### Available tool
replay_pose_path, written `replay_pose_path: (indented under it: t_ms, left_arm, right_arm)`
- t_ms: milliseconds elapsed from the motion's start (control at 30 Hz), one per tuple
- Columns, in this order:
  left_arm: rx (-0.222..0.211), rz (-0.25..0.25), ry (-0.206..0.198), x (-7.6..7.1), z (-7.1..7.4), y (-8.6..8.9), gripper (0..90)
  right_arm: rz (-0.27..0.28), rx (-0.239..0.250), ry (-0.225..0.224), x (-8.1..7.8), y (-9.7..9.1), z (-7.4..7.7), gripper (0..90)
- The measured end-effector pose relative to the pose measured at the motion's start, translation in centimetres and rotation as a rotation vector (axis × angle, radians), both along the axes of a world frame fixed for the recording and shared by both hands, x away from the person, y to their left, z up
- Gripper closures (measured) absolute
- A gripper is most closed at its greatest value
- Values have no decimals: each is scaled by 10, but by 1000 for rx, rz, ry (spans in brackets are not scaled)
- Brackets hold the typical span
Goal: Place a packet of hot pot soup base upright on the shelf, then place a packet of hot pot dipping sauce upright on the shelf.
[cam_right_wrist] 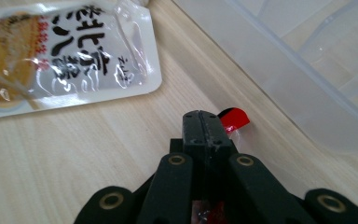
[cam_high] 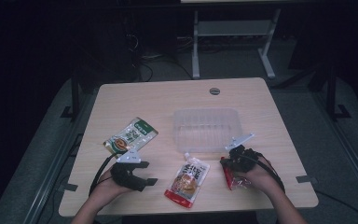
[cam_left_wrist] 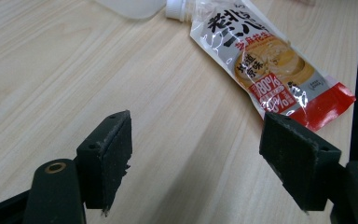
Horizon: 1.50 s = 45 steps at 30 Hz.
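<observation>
Right gripper (cam_high: 229, 164), near the table's (cam_high: 261, 100) front right corner, is clamped on a small red packet (cam_right_wrist: 234, 117), just beside the clear tray's (cam_high: 205, 128) near wall. Left gripper (cam_high: 142, 173) sits released, empty. Risk: the thin film may slip from the pinch, or catch the tray rim. The white sauce pouch (cam_high: 186, 181) at the front edge bears Chinese characters and "80%"; the green pouch's (cam_high: 131, 136) print is unreadable.
</observation>
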<state>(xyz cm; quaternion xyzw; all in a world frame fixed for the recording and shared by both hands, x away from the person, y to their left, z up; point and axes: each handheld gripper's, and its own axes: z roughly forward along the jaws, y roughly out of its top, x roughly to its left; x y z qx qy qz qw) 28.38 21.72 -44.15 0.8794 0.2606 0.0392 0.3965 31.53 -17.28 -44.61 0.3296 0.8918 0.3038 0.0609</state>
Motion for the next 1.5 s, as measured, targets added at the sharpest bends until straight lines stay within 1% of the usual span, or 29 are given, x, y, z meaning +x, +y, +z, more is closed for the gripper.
replay_pose_path:
  t_ms: [100, 133, 167, 200, 233, 300, 333, 367, 400, 433, 533, 567, 633, 667, 800, 867, 900, 933, 967, 1133, 1167, 1267, 1367, 1433, 1500]
  left_arm:
    - [-25, 1, 11, 0, 4, -5, 250]
    - [-32, -4, 9, 0, 5, -7, 256]
    - [-45, -12, 15, -2, 7, -11, 283]
    - [-52, -24, 8, -2, 9, -16, 327]
    - [-53, -37, -7, -1, 11, -21, 336]
    - [-62, -52, -8, 0, 15, -33, 419]
    - [-66, -68, -7, 1, 17, -41, 457]
    - [-71, -74, -1, 1, 18, -48, 521]
    - [-66, -91, -3, 2, 18, -55, 562]
    - [-65, -104, 2, 2, 19, -63, 626]
    - [-58, -150, 4, 4, 18, -85, 760]
    - [-56, -165, 4, 5, 19, -93, 799]
    - [-56, -191, 16, 9, 19, -106, 872]
    - [-56, -199, 17, 11, 18, -112, 896]
    - [-40, -229, 9, 17, 17, -134, 897]
    - [-41, -242, 4, 19, 16, -144, 897]
    - [-44, -245, 4, 20, 16, -149, 897]
    - [-46, -249, 5, 21, 16, -153, 897]
    - [-46, -254, 6, 22, 15, -157, 897]
    - [-47, -273, 8, 29, 11, -178, 897]
    - [-51, -277, 9, 30, 11, -182, 897]
    - [-53, -295, 10, 32, 8, -196, 896]
    - [-56, -313, 8, 34, 5, -208, 897]
    - [-43, -316, 3, 34, 2, -215, 897]
    - [-33, -320, -1, 35, -1, -221, 897]
  right_arm:
    - [-18, 26, -9, -3, -7, 7, 896]
    - [-30, 37, -16, -5, -11, 10, 869]
    - [-35, 45, -19, -6, -14, 12, 844]
    - [-50, 52, -19, -8, -19, 14, 815]
    - [-62, 57, -25, -10, -24, 16, 793]
    - [-86, 66, -30, -13, -33, 19, 731]
    - [-105, 69, -29, -16, -37, 20, 707]
    - [-119, 68, -36, -18, -43, 22, 675]
    - [-130, 68, -35, -19, -47, 23, 657]
    - [-142, 71, -38, -22, -51, 24, 633]
    - [-173, 76, -47, -25, -63, 24, 582]
    - [-186, 85, -46, -26, -66, 24, 561]
    - [-209, 93, -45, -28, -73, 24, 536]
    - [-210, 95, -57, -29, -78, 23, 521]
    - [-247, 99, -53, -35, -92, 21, 480]
    - [-255, 102, -53, -39, -99, 20, 468]
    - [-248, 101, -64, -40, -103, 18, 461]
    - [-270, 101, -45, -43, -106, 17, 448]
    - [-272, 100, -51, -44, -109, 16, 444]
    - [-302, 107, -25, -51, -124, 13, 424]
    - [-304, 107, -28, -51, -126, 14, 417]
    - [-301, 109, -28, -49, -127, 14, 398]
    - [-296, 103, -16, -47, -127, 11, 379]
    - [-303, 100, -8, -46, -127, 10, 370]
    - [-298, 103, -6, -44, -127, 8, 365]
